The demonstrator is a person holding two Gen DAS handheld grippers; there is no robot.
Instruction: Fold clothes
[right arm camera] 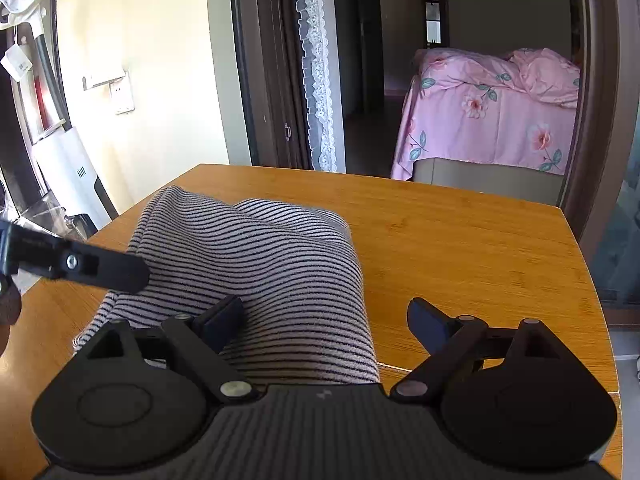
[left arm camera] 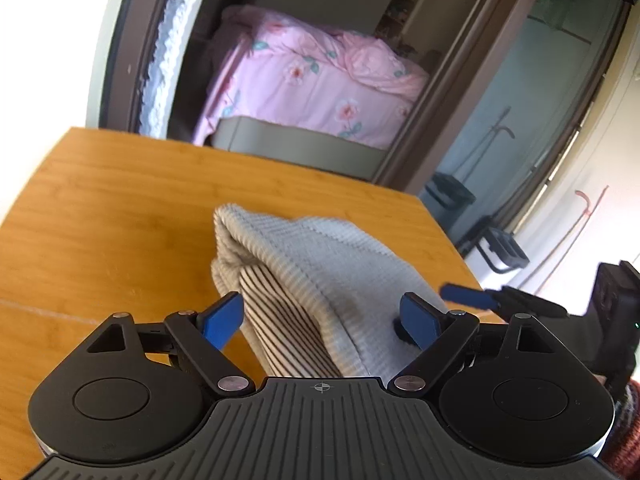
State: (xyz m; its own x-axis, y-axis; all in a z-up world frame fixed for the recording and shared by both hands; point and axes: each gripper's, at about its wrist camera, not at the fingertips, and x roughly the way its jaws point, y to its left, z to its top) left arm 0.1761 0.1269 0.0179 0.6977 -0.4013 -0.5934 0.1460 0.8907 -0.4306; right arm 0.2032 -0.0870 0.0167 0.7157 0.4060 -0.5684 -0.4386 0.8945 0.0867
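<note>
A: Are the claws holding anything?

B: No. The left claw is wide open with the shirt lying loose between its blue tips. The right claw is wide open too, over the shirt's near edge.

A: Where is the shirt?

B: Bunched up on the wooden table.

A: How will it feel?

B: Soft, light and floppy, I think. It's ribbed, stripy knit. Pinch an edge or corner, not the puffy middle.

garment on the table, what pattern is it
Thin dark stripes on a pale ground. The garment shows this best in the right wrist view.
</note>
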